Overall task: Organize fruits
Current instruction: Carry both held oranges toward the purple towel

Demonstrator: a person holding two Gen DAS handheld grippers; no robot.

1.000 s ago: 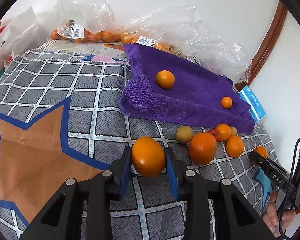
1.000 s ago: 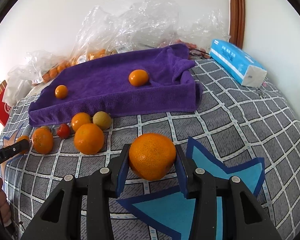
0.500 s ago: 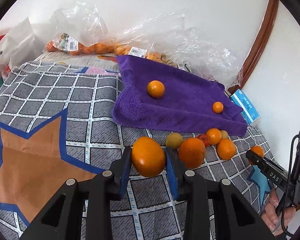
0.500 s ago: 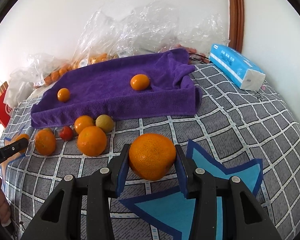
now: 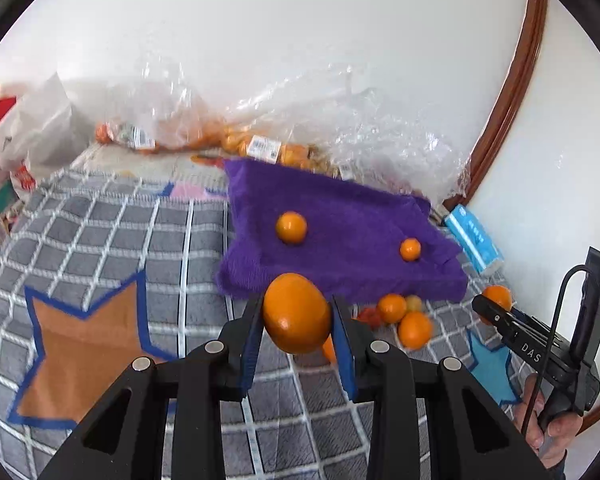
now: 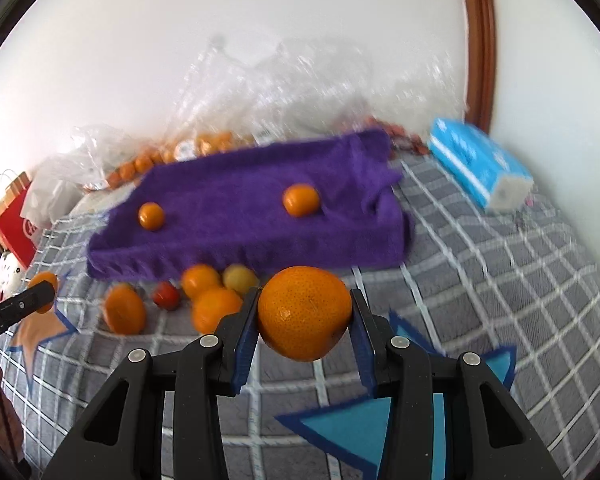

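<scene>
Left gripper [image 5: 296, 314]: fingers clamped on smooth orange [image 5: 297, 313]. Right gripper [image 6: 304, 314]: fingers clamped on mandarin [image 6: 305, 312]. Purple towel [image 6: 240, 216]: two small oranges on it.

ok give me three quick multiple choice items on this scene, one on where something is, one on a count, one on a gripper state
1. Where is the blue tissue pack?
A. right of the purple towel
B. on the towel
C. in a gripper

2. How many oranges lie on the towel?
A. none
B. two
C. five

3. What is the left gripper doing?
A. hanging open and empty
B. clamping a towel corner
C. clamping an orange

Answers: 1 A, the pack lies on the checked blanket beside the towel; 2 B, one larger orange and one smaller orange rest there; 3 C, both pads press its sides.
</scene>
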